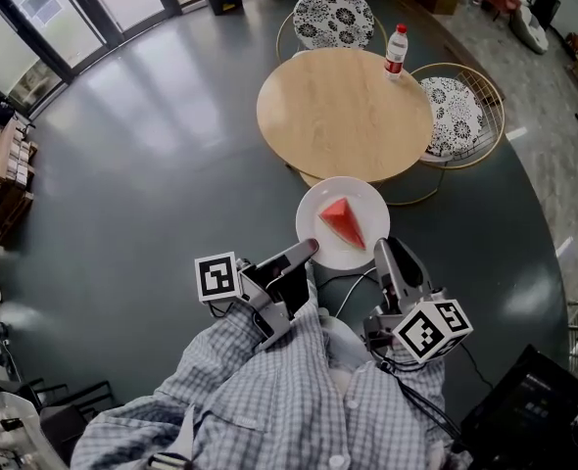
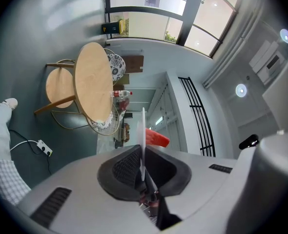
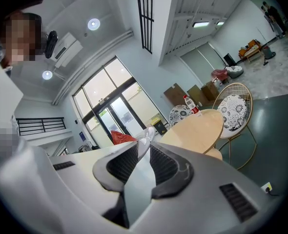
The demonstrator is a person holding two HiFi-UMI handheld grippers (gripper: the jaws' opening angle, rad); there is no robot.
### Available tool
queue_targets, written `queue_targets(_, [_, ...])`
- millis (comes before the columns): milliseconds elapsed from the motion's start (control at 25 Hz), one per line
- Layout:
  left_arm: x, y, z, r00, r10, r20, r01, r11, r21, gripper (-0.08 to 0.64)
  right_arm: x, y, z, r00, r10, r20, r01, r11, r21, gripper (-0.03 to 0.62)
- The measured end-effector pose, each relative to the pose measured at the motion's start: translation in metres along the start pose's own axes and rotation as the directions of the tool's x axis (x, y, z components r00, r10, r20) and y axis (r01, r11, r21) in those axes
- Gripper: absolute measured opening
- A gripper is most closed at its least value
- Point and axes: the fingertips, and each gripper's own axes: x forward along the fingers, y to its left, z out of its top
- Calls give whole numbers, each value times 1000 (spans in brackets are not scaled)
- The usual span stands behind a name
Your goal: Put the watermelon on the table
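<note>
Watermelon (image 1: 343,221) slice lies on a white plate (image 1: 313,213) held short of the round bench (image 1: 343,111), left tongs (image 1: 306,253) and right tongs (image 1: 384,248) each clenched on its rim (seemingly level); carry both evenly, land flat clear of the bottle (image 1: 395,52).

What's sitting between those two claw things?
A white plate carrying a watermelon slice; the left gripper and right gripper each pinch its rim. The head view shows it.
</note>
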Motion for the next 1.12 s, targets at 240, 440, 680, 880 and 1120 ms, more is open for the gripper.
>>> queue_targets(240, [15, 1, 11, 1000, -16, -15, 16, 1000, -6, 25, 9, -8, 9, 1000, -7, 22, 7, 1000, -5, 83])
queue_targets(440, [30, 2, 26, 999, -9, -31, 9, 1000, -9, 25, 24, -15, 22, 1000, -22, 22, 22, 999, -23, 82])
queue_targets(680, [53, 4, 50, 998, -1, -61, 0, 1000, -9, 25, 47, -29, 35, 999, -50, 15, 51, 999, -16, 83])
queue_targets(880, [73, 8, 72, 997, 0, -78, -1, 1000, -23, 25, 69, -42, 48, 997, -73, 13, 73, 997, -8, 83])
queue_targets(1120, [83, 13, 86, 995, 1, -96, -3, 1000, -24, 25, 83, -50, 51, 996, -92, 9, 92, 996, -8, 83])
